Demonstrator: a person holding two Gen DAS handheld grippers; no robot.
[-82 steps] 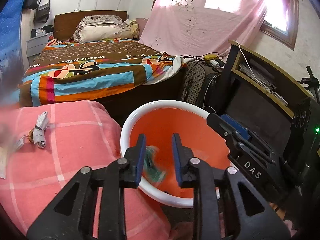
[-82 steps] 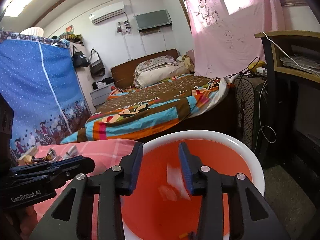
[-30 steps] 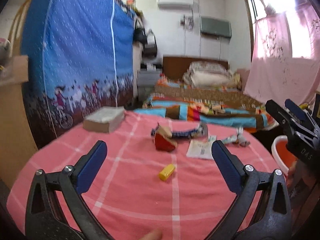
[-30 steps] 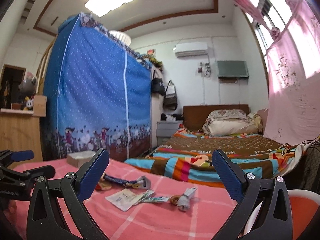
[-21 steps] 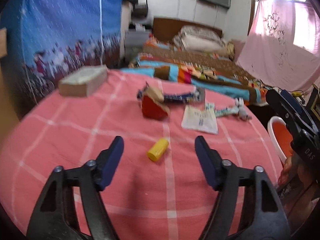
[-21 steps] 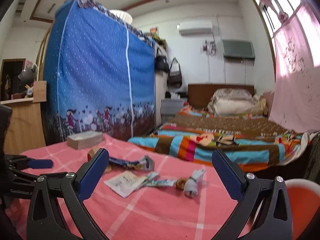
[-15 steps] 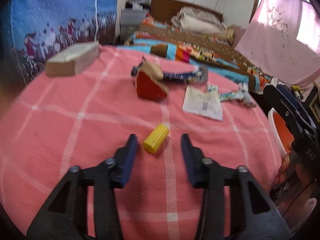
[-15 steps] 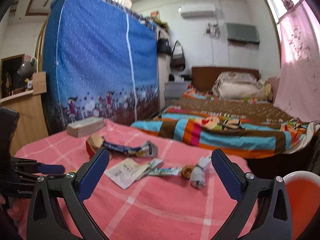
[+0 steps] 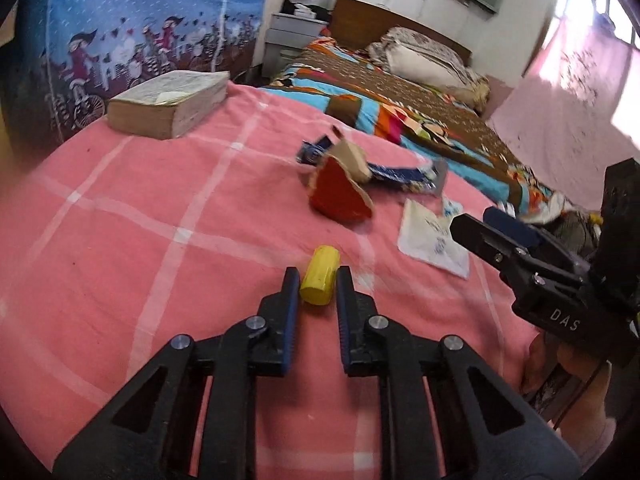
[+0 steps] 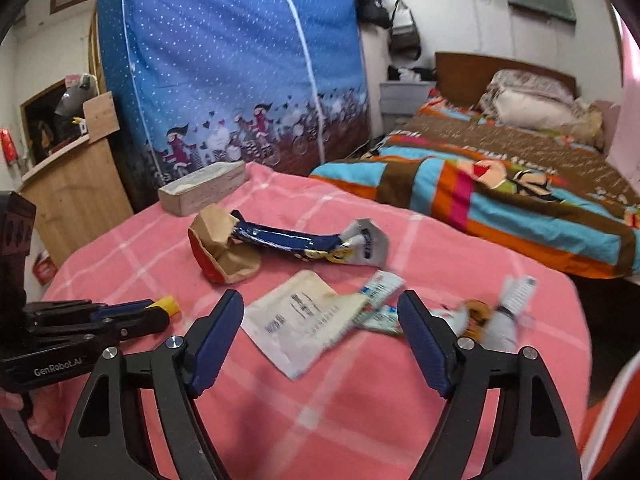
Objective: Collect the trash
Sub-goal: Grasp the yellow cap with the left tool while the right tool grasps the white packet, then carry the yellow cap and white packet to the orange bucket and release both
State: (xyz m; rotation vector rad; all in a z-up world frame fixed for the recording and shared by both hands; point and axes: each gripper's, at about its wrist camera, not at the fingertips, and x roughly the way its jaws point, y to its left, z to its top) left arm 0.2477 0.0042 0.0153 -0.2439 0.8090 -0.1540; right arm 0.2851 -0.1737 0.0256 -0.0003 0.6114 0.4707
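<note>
Two grippers are over the pink checked tablecloth (image 9: pixel 120 208) at once, both tilted down toward it.

Left gripper (image 9: pixel 318 280) sits low, angled steeply at the cloth, and its jaws have just been closing in around the little yellow cap (image 9: pixel 320 276). The cap lies on its side right between the blue pads (image 9: pixel 291 292), which look like they're at its sides or a hair off it, so I honestly can't tell if it's pinched yet. It's lying on the cloth either way. In the right wrist view you can see that same gripper (image 10: pixel 160 312) side-on at the left edge, with the cap's yellow end (image 10: pixel 168 305) poking out past its tips.

Right gripper (image 10: pixel 320 320) hangs a bit higher, tilted less steeply, jaws spread wide but just been narrowing. Nothing's gripped; the white paper slip (image 10: pixel 304 320) lies flat on the cloth between and beyond the tips. Just right of it are a crumpled small packet (image 10: pixel 380 300) and a twisted wrapper bundle (image 10: pixel 500 312), blurry. Further back: a torn red-and-brown carton piece (image 10: pixel 224 252) touching a long blue wrapper (image 10: pixel 304 244).

From the left camera the right gripper (image 9: pixel 492 232) comes in from the right edge, with a bit of the person's hand (image 9: pixel 568 364) under it. A thick book (image 9: pixel 172 104) sits at the table's far left.
</note>
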